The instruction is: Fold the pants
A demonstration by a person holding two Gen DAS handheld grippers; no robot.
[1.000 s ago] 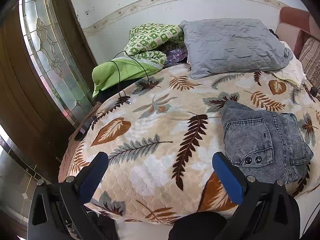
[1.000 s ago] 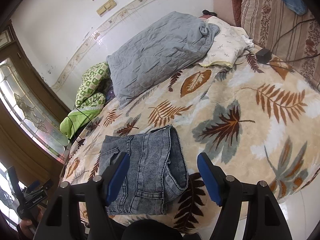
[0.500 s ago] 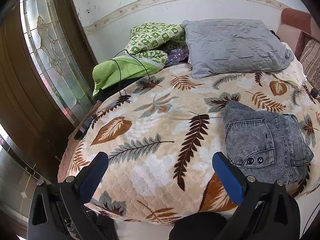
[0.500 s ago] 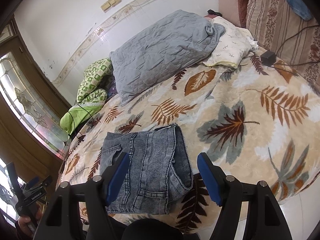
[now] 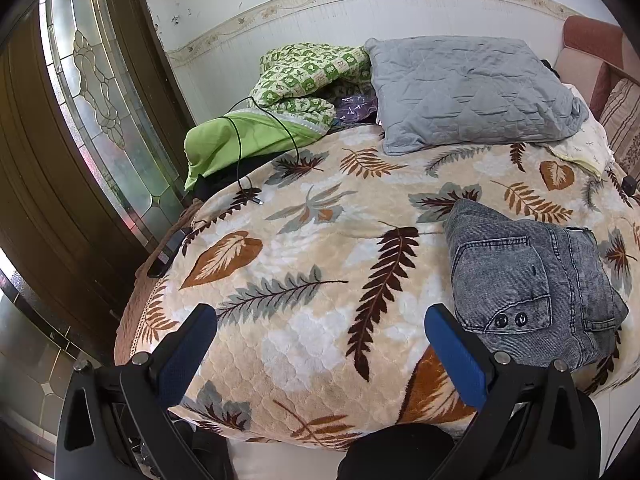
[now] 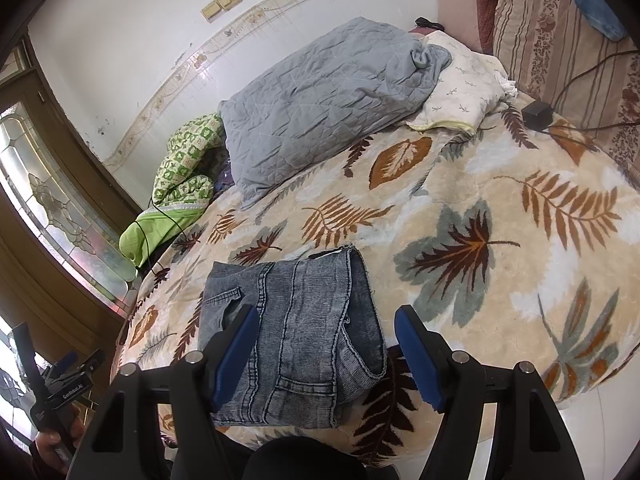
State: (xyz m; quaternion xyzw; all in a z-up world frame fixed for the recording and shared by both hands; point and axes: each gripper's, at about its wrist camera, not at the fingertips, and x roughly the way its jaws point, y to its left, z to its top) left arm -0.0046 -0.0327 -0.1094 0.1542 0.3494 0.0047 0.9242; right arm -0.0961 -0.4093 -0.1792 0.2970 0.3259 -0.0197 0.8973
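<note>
Broadly, a beige plush blanket with brown and grey leaf prints [image 5: 312, 280] covers the bed, its near edge curving out of sight below both cameras. At the far end a grey quilted pillow [image 6: 320, 96] half hides a cream patterned cushion [image 6: 460, 92] behind it, and a green checked cloth bundle [image 5: 308, 76] is partly tucked under its other side. The folded grey-blue denim pants [image 6: 296, 328] lie flat near the blanket's front edge, their lower corner cut off behind the right gripper [image 6: 326, 356], whose blue-padded jaws stand wide apart above the fabric, gripping nothing. Off to the side, the left gripper [image 5: 320, 354] is likewise spread open over bare blanket, empty, the pants [image 5: 528, 284] just beyond its right finger.
</note>
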